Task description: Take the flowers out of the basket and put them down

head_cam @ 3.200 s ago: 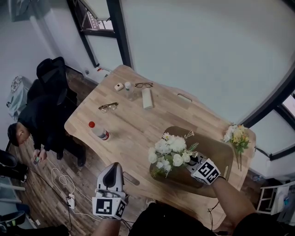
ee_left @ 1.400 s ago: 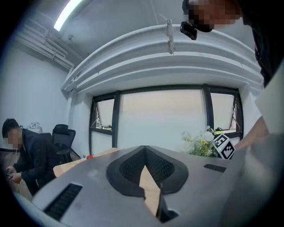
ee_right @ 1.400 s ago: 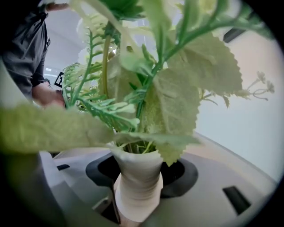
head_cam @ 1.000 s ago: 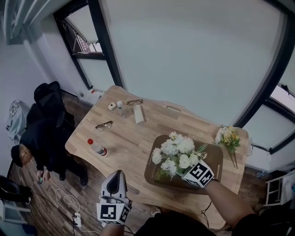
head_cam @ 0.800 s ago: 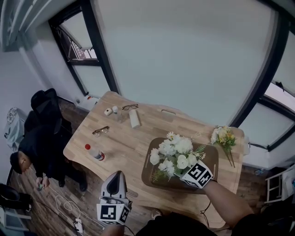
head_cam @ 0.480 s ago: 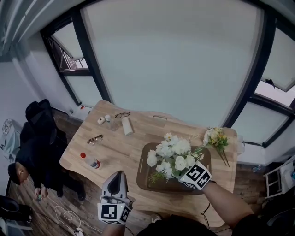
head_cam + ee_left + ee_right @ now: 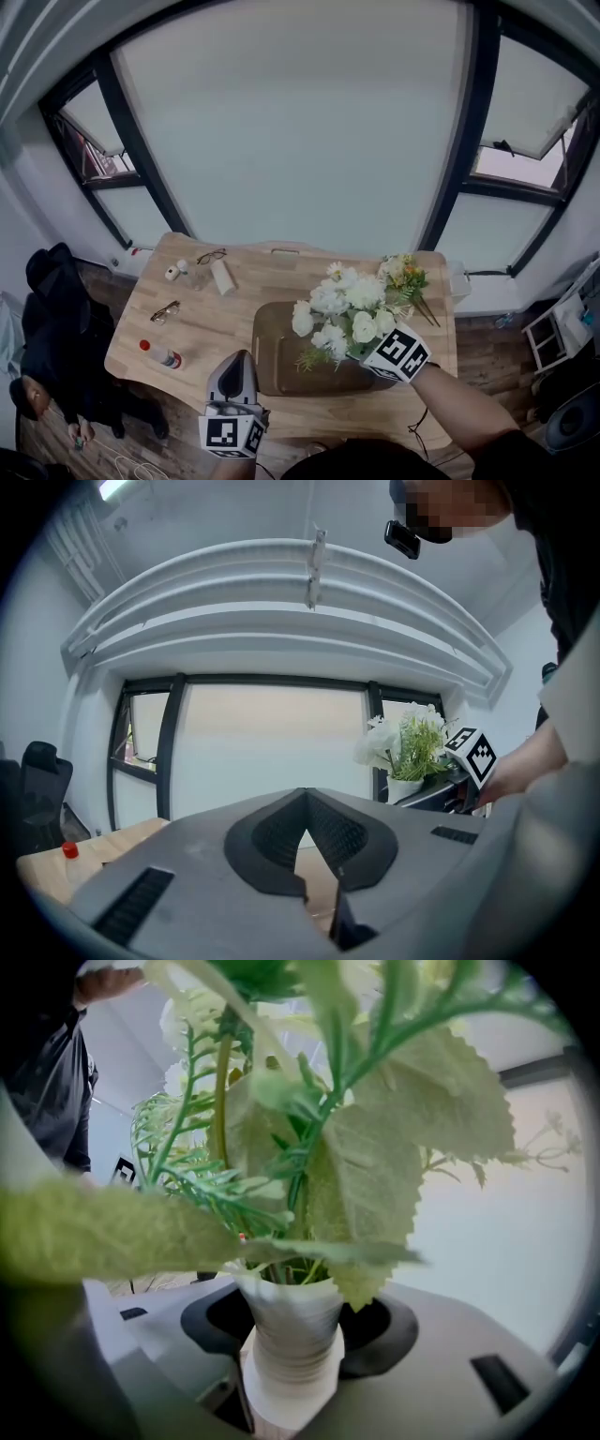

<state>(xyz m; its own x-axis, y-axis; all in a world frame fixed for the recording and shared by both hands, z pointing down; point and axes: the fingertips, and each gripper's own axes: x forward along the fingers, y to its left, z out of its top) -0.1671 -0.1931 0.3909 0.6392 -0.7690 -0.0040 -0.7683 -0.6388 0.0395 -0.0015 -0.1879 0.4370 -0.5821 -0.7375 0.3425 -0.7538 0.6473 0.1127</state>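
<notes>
My right gripper is shut on the white paper-wrapped stem of a bunch of white flowers. The bunch is upright and lifted over the right part of the shallow brown basket. In the right gripper view, leaves fill the picture above the jaws. A second bunch, yellow and white, lies on the wooden table just beyond the basket's far right corner. My left gripper hangs shut near the table's front edge, holding nothing. From the left gripper view the held bunch shows at the right.
On the table's left part are a red-capped bottle, two pairs of glasses and a white case. A person in dark clothes sits left of the table. Large windows stand behind it.
The white bunch has risen in my right gripper and shifted right over the basket, toward the yellow bunch. The head view has tilted up. My left gripper has stayed in place.
</notes>
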